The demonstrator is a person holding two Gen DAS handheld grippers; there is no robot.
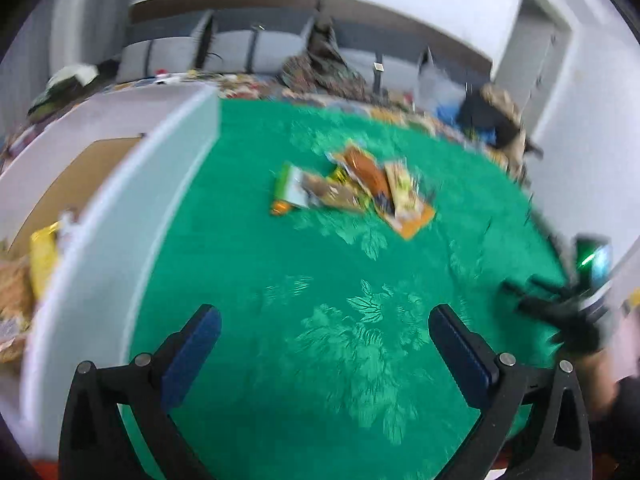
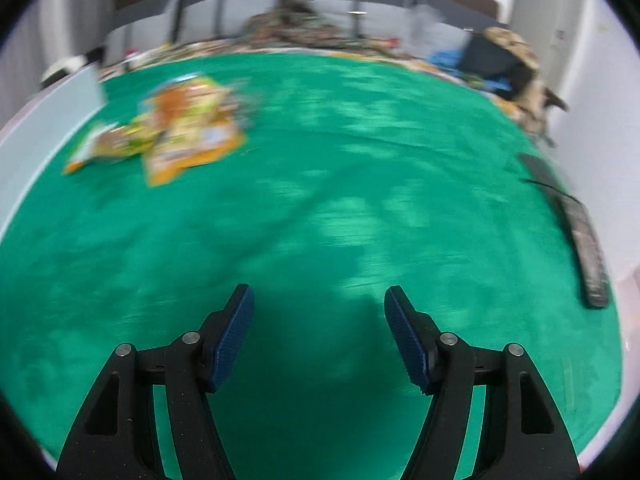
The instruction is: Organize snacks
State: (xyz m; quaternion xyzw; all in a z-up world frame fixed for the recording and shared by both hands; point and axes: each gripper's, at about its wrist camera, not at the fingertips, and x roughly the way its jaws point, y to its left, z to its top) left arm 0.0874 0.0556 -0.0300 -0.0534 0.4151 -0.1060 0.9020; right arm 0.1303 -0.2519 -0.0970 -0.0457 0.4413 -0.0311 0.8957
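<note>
Jaws of your left gripper (image 1: 325, 330) stood wide apart, empty; your right gripper (image 2: 319, 312) also parted, empty. Snack packets (image 1: 352, 190) lay heaped mid green tablecloth (image 1: 280, 300), beside white box (image 1: 120, 216). Packet writing too blurred to read.

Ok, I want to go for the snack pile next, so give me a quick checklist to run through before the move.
1. Left gripper empty, jaws open: ok.
2. Right gripper empty, jaws open: ok.
3. Snack pile in the open on the green cloth, nothing over it: ok.
4. White box beside the pile, open, with snacks already in it: ok.
5. One packet easy to take alone: not ok, they overlap.
6. Sharp view of the pile: not ok, both views are blurred.
</note>
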